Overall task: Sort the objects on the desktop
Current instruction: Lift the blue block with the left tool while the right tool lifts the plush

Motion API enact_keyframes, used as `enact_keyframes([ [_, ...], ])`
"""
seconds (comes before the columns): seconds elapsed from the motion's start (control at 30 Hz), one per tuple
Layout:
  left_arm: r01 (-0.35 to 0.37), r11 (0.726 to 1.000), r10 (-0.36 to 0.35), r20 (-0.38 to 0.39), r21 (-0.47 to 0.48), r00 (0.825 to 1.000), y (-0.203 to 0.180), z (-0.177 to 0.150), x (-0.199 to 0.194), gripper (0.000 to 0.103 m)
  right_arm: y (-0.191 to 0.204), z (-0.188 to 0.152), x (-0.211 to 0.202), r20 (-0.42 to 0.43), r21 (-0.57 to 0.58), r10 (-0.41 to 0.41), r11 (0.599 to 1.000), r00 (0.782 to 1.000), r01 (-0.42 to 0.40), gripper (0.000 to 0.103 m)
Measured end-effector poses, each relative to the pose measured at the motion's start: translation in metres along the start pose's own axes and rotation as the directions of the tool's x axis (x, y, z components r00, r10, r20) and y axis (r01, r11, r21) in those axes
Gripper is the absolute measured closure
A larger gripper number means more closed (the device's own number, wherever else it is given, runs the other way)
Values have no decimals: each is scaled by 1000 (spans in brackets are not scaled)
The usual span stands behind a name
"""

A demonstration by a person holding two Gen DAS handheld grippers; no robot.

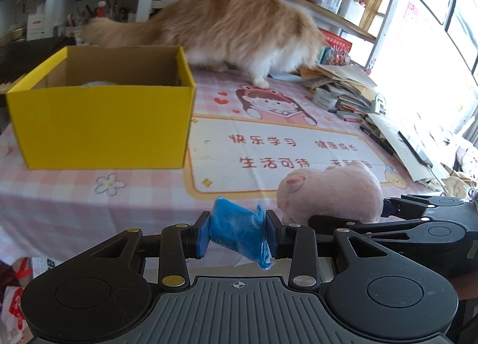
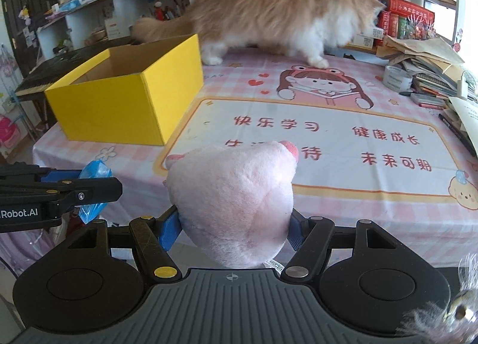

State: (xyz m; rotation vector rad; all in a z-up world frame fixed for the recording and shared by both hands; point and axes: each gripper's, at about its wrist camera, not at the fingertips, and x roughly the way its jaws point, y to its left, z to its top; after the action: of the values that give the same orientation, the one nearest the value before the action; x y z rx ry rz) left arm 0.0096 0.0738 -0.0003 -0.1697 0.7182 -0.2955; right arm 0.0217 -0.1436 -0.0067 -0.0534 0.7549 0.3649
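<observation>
My left gripper (image 1: 237, 233) is shut on a crumpled blue plastic packet (image 1: 239, 229), held just off the table's near edge; the same packet (image 2: 94, 191) shows at the left of the right wrist view. My right gripper (image 2: 234, 229) is shut on a pink plush pig (image 2: 233, 203), which fills the space between its blue pads; the pig (image 1: 330, 191) also appears to the right in the left wrist view. An open yellow cardboard box (image 1: 101, 122) stands on the table's left side, with something pale barely showing inside. The box (image 2: 128, 99) looks empty from the right wrist view.
A fluffy orange and white cat (image 1: 230, 30) stands on the far side of the table behind the box. A pink checked tablecloth (image 1: 269, 146) with cartoon print covers the table. A stack of papers, books and pens (image 1: 352, 90) and a tape roll (image 2: 397, 76) crowd the right edge. Shelves rise behind.
</observation>
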Motion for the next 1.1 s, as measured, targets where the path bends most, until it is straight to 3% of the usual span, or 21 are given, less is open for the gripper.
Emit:
enact_keyframes([
  [0.77,-108,985,118,67,-138,991,54,-18,-43,67,66,3,14,-56,-143,121,982,991,-127,37],
  [1.1,-162,973,173,60,-164,983,68,-21,-47,67,81,10,22,-84,-183,166,967,983,-179,37],
])
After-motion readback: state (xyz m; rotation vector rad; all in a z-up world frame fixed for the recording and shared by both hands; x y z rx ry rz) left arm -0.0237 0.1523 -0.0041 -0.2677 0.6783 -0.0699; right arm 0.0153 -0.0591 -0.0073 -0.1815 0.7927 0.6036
